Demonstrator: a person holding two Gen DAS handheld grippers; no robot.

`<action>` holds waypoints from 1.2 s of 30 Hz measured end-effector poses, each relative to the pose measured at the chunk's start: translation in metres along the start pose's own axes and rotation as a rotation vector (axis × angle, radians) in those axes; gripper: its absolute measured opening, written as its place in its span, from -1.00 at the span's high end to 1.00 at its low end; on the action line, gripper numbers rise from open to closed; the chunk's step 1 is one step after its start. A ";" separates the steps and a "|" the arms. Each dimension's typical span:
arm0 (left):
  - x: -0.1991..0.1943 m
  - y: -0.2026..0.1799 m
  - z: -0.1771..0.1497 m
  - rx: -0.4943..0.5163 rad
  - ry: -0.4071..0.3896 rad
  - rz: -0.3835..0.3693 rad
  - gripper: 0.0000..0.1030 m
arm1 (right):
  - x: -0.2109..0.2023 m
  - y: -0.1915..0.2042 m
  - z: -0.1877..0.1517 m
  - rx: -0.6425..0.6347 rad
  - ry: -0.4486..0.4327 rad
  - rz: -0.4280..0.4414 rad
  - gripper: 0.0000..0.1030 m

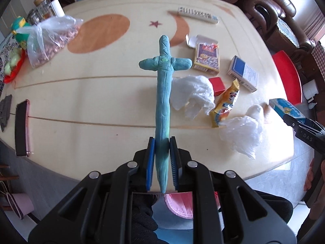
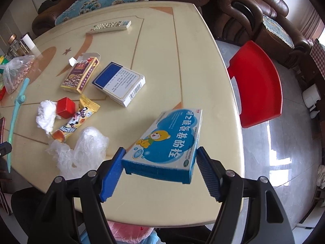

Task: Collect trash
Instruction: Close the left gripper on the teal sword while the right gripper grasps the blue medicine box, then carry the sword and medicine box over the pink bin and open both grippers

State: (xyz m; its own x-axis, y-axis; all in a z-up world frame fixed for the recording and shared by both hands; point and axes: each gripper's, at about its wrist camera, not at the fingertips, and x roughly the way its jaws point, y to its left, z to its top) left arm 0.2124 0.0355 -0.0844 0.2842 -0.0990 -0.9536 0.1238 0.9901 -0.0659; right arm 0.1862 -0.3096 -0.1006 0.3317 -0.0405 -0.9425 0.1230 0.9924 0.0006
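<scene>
Nearest, the left tongs (image 1: 162, 158) are clamping the teal clay sword (image 1: 163, 93) low on its soft, bendable blade. The right tongs (image 2: 159, 162) are gripping the light, stiff blue medicine box (image 2: 168, 140) by its edges, above the worktop (image 2: 162, 61). Farther left, the crumpled plastic wrap (image 2: 81, 152) is lying limp.

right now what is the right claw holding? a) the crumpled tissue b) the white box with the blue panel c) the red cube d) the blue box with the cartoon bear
d: the right claw has its blue pads against both ends of the blue box with the cartoon bear, lifted above the table, while the other three things lie on the tabletop.
</scene>
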 end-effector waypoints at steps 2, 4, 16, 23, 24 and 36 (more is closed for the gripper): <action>-0.007 0.000 -0.003 0.004 -0.015 -0.001 0.69 | -0.010 0.002 -0.002 -0.006 -0.014 0.001 -0.33; -0.016 -0.001 -0.006 0.010 -0.033 -0.002 0.69 | -0.019 0.003 -0.005 -0.010 -0.025 0.006 -0.31; -0.056 -0.012 -0.033 0.062 -0.090 -0.030 0.69 | -0.055 0.006 -0.024 -0.016 -0.059 0.029 -0.22; -0.070 -0.024 -0.056 0.121 -0.099 -0.052 0.69 | -0.087 0.021 -0.044 -0.062 -0.091 0.064 -0.22; -0.072 -0.026 -0.060 0.128 -0.100 -0.050 0.69 | -0.091 0.023 -0.047 -0.069 -0.095 0.070 -0.22; -0.068 -0.041 -0.112 0.230 -0.072 -0.067 0.69 | -0.111 0.053 -0.103 -0.137 -0.033 0.173 0.76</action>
State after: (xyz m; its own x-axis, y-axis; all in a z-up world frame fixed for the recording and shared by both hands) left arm 0.0810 0.0126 -0.0499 0.3340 -0.1787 -0.9255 0.3553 0.9333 -0.0520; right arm 0.0596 -0.2407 -0.0300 0.3672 0.1301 -0.9210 -0.0661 0.9913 0.1136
